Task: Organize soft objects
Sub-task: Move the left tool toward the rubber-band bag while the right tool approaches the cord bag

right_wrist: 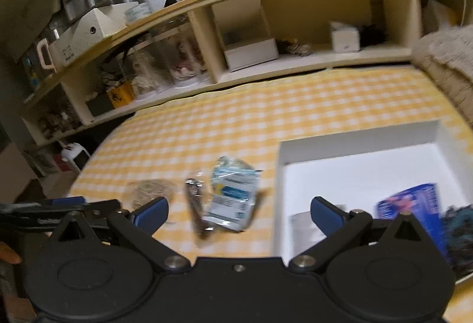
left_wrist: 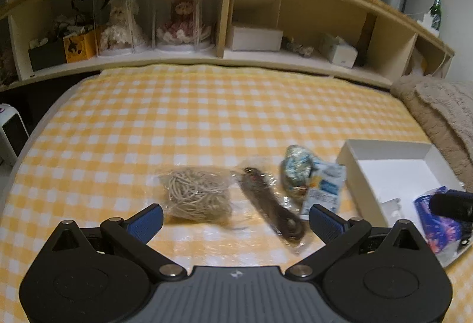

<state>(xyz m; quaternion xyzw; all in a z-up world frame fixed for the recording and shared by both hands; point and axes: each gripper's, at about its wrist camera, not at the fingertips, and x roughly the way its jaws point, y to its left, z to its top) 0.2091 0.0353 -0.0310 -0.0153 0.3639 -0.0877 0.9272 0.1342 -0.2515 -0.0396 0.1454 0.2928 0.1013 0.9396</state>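
Note:
On the yellow checked bed cover lie a clear bag of beige cord (left_wrist: 196, 194) (right_wrist: 150, 191), a clear bag of dark brown cord (left_wrist: 272, 206) (right_wrist: 196, 204), a round patterned bundle (left_wrist: 295, 172) and a pale blue packet (left_wrist: 325, 190) (right_wrist: 233, 193). A white box (left_wrist: 351, 157) (right_wrist: 354, 175) stands to their right and holds a blue and pink packet (left_wrist: 437, 222) (right_wrist: 411, 213). My left gripper (left_wrist: 236, 219) is open, low over the two cord bags. My right gripper (right_wrist: 239, 216) is open near the pale blue packet and the box's left wall.
A wooden headboard shelf (left_wrist: 224, 56) (right_wrist: 266, 68) runs along the far side, with dolls, boxes and small items in it. A beige fluffy blanket (left_wrist: 437, 116) (right_wrist: 443, 62) lies at the right. A white appliance (left_wrist: 11, 130) stands on the floor at the left.

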